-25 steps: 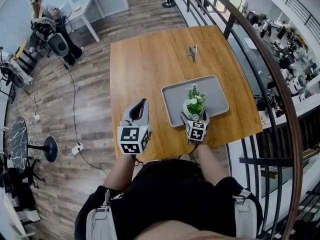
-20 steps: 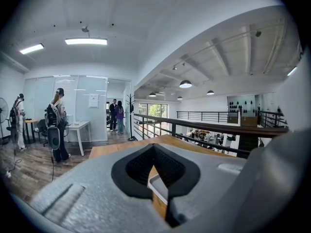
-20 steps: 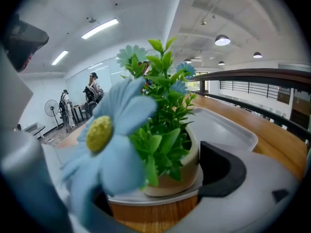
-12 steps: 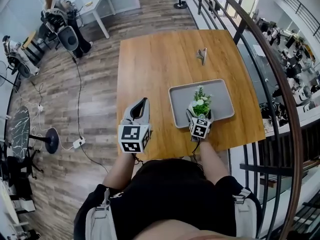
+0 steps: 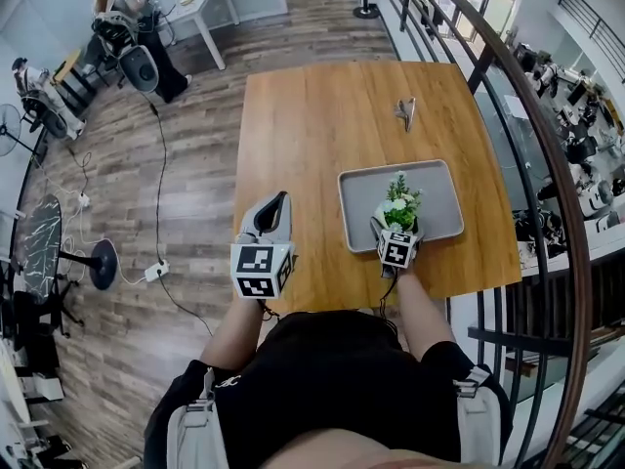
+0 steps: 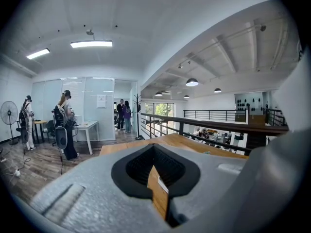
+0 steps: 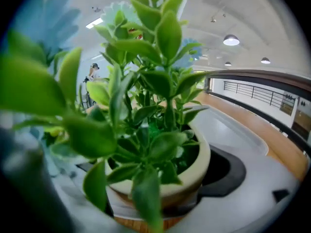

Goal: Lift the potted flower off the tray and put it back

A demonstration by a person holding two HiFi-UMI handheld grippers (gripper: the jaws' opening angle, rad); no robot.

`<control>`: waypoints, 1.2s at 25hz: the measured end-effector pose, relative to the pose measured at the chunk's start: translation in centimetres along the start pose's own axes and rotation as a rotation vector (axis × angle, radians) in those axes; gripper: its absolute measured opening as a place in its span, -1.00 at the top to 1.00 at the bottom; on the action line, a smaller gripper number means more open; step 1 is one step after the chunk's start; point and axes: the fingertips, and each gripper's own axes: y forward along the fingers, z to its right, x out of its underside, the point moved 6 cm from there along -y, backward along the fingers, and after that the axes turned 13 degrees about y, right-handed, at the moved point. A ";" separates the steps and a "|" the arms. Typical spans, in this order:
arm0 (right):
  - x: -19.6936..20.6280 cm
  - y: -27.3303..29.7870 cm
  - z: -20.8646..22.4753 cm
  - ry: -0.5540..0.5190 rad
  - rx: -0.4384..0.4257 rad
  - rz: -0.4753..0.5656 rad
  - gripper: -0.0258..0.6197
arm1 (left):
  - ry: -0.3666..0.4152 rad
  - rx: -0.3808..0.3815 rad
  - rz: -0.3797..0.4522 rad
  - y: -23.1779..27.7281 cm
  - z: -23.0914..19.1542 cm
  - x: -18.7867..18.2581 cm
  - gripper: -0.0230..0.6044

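**Right gripper grips the pot at the tray**

Our right gripper [image 5: 395,228] is clenched on the pot [image 7: 197,171], with a jaw pressed against each side of its cream wall. Green leaves and white flowers [image 5: 398,203] rise just ahead of the marker cube. The pot sits between these jaws at the near edge of the tray [image 5: 441,179], which stretches ahead and to both sides. Whether the pot's base touches the tray or hangs just above it, we cannot tell. Our left gripper [image 5: 279,203] is well apart to the left, above the table [image 5: 312,115], with its jaws closed together on nothing. A small grey object [image 5: 406,112] lies far ahead of the right gripper.
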 end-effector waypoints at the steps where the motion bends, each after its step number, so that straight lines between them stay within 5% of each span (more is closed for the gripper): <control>1: 0.1 0.2 0.0 -0.014 0.007 -0.009 -0.85 | -0.002 -0.003 -0.002 -0.1 0.0 0.1 0.89; 8: -0.2 0.0 0.0 -0.057 0.010 -0.043 -0.75 | -0.011 -0.007 0.001 0.0 0.1 0.1 0.89; 20: -1.7 -2.2 0.5 0.057 0.009 -0.078 -0.74 | -0.022 0.038 0.018 0.6 0.7 0.0 0.89; 30: -6.9 -6.4 0.6 0.040 0.012 0.063 -0.74 | -0.024 0.119 0.046 2.0 2.7 -0.5 0.89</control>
